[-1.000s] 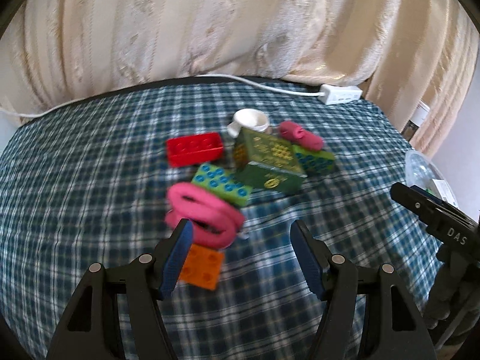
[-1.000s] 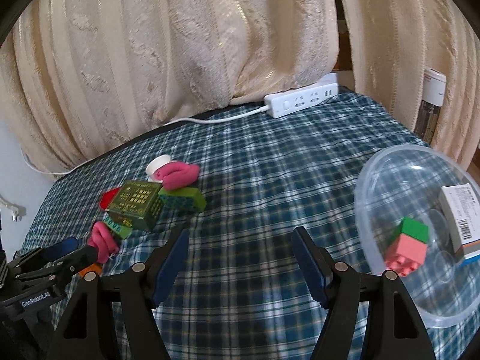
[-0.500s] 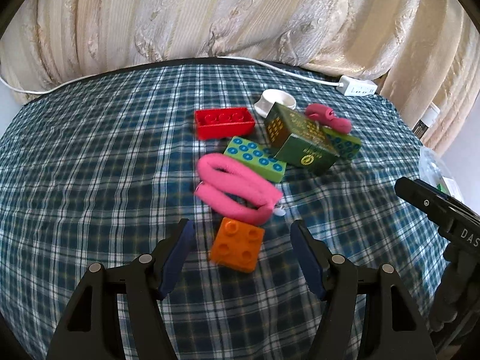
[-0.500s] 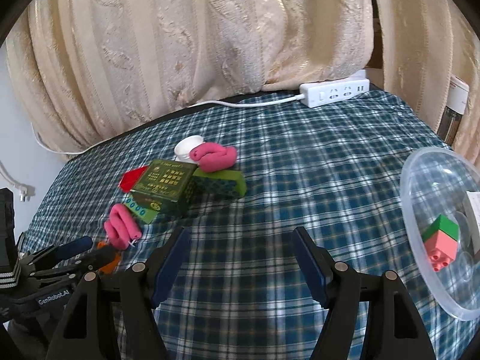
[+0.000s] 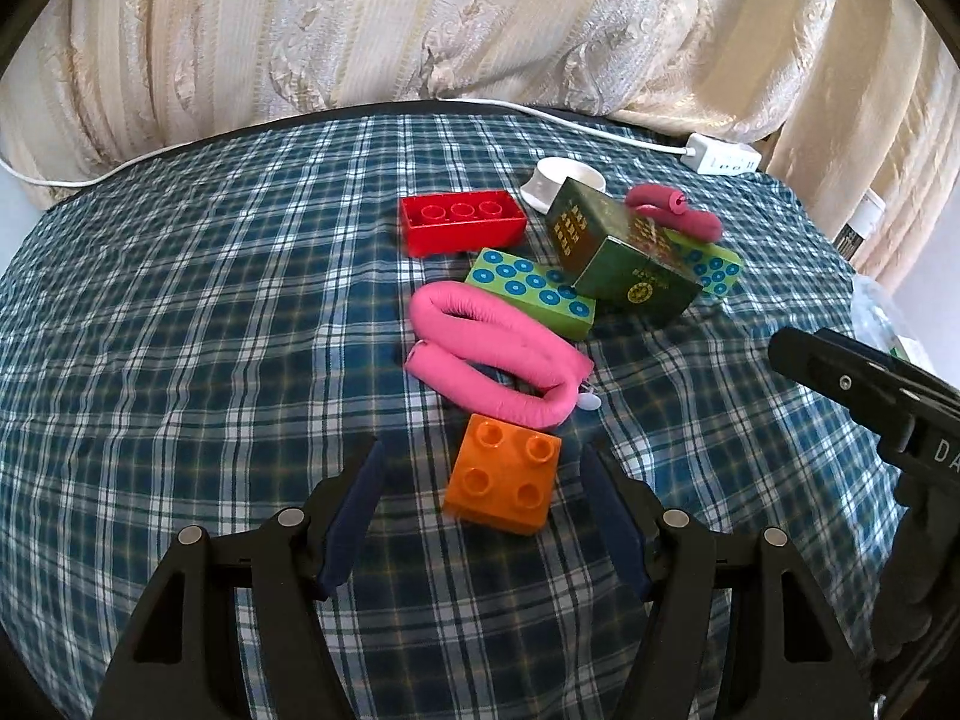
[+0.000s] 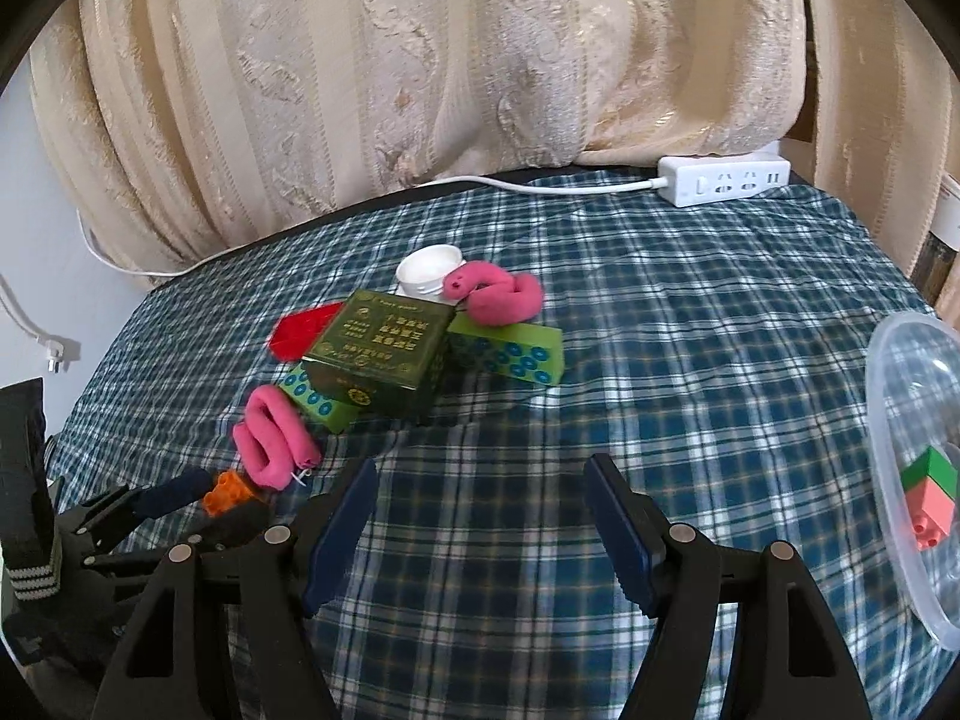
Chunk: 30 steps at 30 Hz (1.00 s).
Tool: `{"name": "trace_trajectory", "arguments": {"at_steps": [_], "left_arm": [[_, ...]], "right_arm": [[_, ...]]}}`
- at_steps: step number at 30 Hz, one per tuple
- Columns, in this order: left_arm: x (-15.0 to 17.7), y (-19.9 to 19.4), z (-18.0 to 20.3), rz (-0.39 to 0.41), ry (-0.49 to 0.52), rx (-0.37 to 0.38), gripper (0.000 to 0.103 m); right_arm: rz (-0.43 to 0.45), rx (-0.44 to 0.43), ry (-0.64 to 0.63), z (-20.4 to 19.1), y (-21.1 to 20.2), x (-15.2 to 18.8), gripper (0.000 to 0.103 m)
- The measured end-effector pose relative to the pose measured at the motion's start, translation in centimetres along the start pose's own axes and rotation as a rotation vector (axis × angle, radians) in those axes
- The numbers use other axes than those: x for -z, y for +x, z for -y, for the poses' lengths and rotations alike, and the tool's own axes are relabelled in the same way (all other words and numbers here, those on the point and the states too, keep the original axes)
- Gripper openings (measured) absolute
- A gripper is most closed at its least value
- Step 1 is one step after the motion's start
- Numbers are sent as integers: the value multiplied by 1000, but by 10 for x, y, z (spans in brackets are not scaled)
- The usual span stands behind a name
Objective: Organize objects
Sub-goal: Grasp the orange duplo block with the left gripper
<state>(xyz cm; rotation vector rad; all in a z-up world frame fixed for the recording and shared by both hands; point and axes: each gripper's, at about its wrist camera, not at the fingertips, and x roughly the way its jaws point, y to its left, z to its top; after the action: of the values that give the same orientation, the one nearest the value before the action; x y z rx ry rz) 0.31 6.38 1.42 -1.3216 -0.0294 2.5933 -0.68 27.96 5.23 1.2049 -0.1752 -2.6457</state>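
My left tool (image 5: 480, 501) hangs just over the plaid-covered counter (image 5: 180, 360) with its jaws apart, and the orange block (image 5: 501, 474) sits between them, nearer the right pad; neither pad presses on it. Just beyond the block lies a folded pink foam roller (image 5: 492, 360), touching its far edge. Farther on come a green dotted block (image 5: 534, 291), an upturned red block (image 5: 462, 222) to the left, and a dark green box (image 5: 624, 264) leaning on the dotted block. Behind the box sit a white cap (image 5: 555, 180), a darker pink roller (image 5: 672, 213) and a second dotted green block (image 5: 714, 267).

My right tool (image 6: 480, 516) is also open and holds nothing, only bare plaid cloth between its pads. At the right edge of its view stands a clear plastic bowl (image 6: 888, 420) with a green and pink block (image 6: 930, 498) inside. A white power strip (image 6: 723, 180) lies at the far edge by the cream curtain (image 6: 420, 60).
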Motion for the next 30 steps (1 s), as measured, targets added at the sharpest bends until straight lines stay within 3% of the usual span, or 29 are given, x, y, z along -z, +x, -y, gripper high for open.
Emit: {"name": "trace_trajectory", "arguments": {"at_steps": [2, 10, 30], "left_arm": [[0, 0, 0, 1, -1, 0, 66], [0, 1, 1, 12, 9, -5, 33], [1, -12, -12, 62, -55, -28, 33]], "right_arm": [[-5, -6, -3, -2, 2, -1, 75], [-38, -51, 1, -8, 14, -9, 76], [-93, -137, 5, -32, 56, -43, 83]]}}
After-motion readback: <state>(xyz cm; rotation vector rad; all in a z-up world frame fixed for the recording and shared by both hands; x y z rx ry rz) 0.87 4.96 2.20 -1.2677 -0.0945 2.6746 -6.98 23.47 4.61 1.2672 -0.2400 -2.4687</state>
